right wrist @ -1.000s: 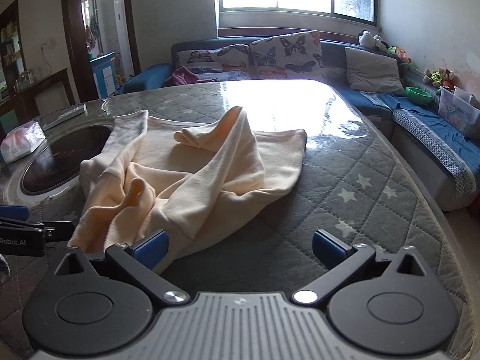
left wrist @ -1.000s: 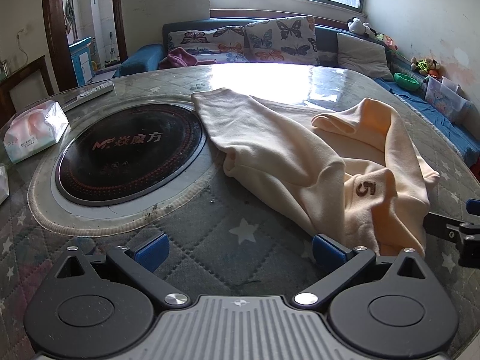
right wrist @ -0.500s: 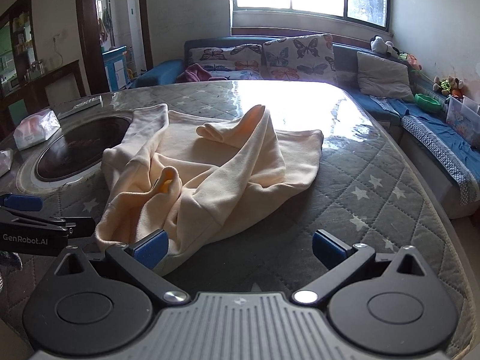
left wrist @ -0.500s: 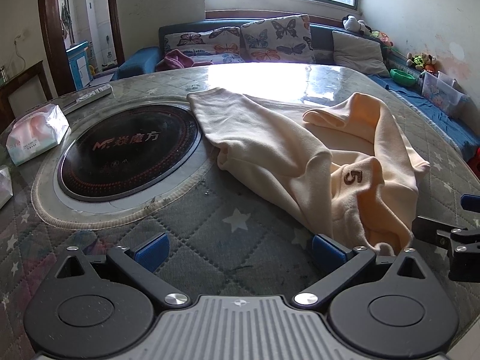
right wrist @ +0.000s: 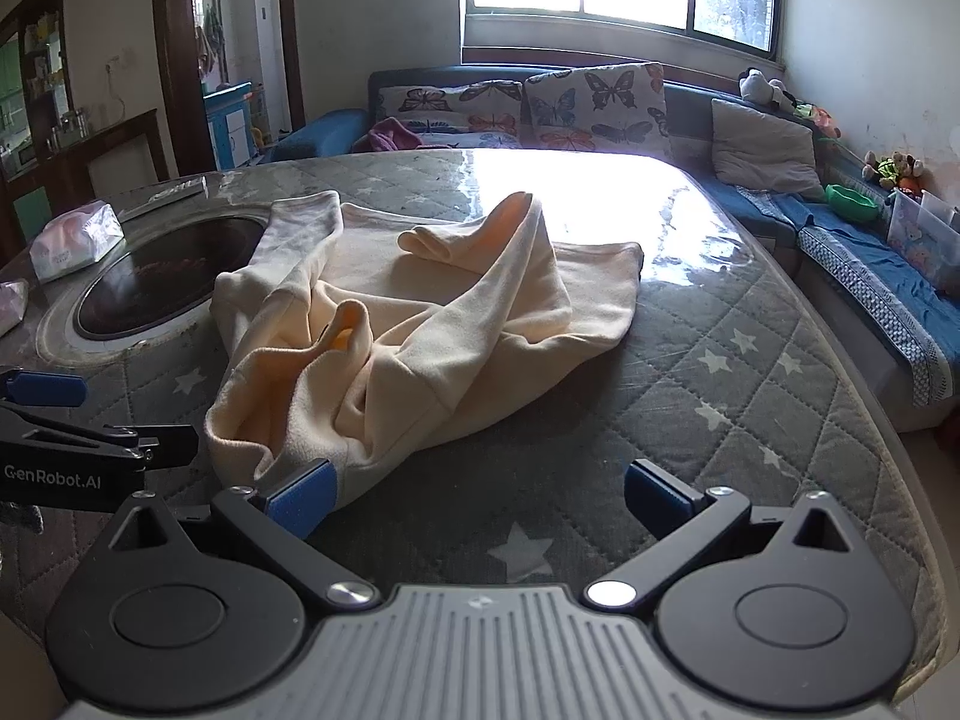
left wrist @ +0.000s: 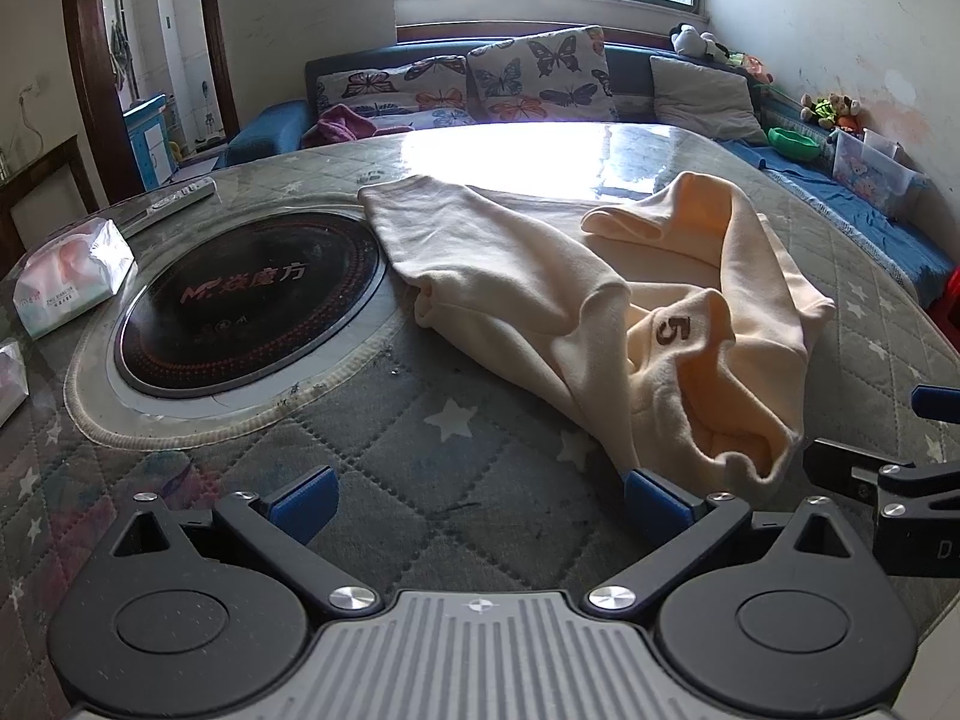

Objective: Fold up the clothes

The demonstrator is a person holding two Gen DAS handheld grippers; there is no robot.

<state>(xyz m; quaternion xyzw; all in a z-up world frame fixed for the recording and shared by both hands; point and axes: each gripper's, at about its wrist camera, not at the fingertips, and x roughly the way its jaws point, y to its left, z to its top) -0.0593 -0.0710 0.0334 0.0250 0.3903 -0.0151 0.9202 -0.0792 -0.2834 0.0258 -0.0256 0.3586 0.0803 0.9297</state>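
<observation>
A crumpled cream sweatshirt [left wrist: 576, 300] with a brown "5" lies bunched on the quilted table; it also shows in the right wrist view [right wrist: 432, 324]. My left gripper [left wrist: 477, 495] is open and empty, its right finger pad [left wrist: 651, 498] at the garment's near hem. My right gripper [right wrist: 477, 495] is open and empty, its left finger pad [right wrist: 300, 495] touching the near hem. Each gripper shows at the edge of the other's view.
A round black hotplate [left wrist: 252, 300] is set in the table to the left, with tissue packs [left wrist: 69, 276] and a remote [left wrist: 183, 195] beyond it. A sofa with butterfly cushions [left wrist: 540, 75] stands behind. The table's right edge [right wrist: 888, 480] drops to a blue bench.
Both grippers have drawn back a little toward the near table edge and stayed open. The sweatshirt has not moved.
</observation>
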